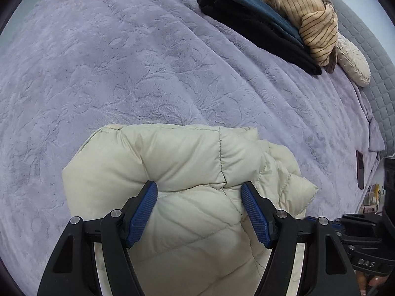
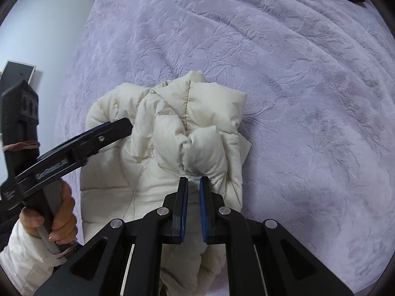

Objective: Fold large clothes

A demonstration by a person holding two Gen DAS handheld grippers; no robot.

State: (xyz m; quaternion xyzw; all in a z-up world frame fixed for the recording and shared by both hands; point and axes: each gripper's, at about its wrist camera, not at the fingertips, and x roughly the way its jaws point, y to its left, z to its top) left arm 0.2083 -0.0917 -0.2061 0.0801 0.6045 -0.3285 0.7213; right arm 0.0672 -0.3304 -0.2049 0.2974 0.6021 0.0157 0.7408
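Observation:
A cream puffer jacket lies bunched and folded on the lilac bedspread. My left gripper is wide open, its blue pads pressing against the jacket's padded bulk on either side. In the right wrist view the same jacket lies below me. My right gripper is shut on a fold of the jacket. The left gripper's finger reaches onto the jacket from the left, held by a hand.
A pile of folded clothes sits at the bed's far edge: dark jeans, a tan striped garment and a cream quilted piece. A dark phone lies near the right edge. A grey quilted headboard borders the bed.

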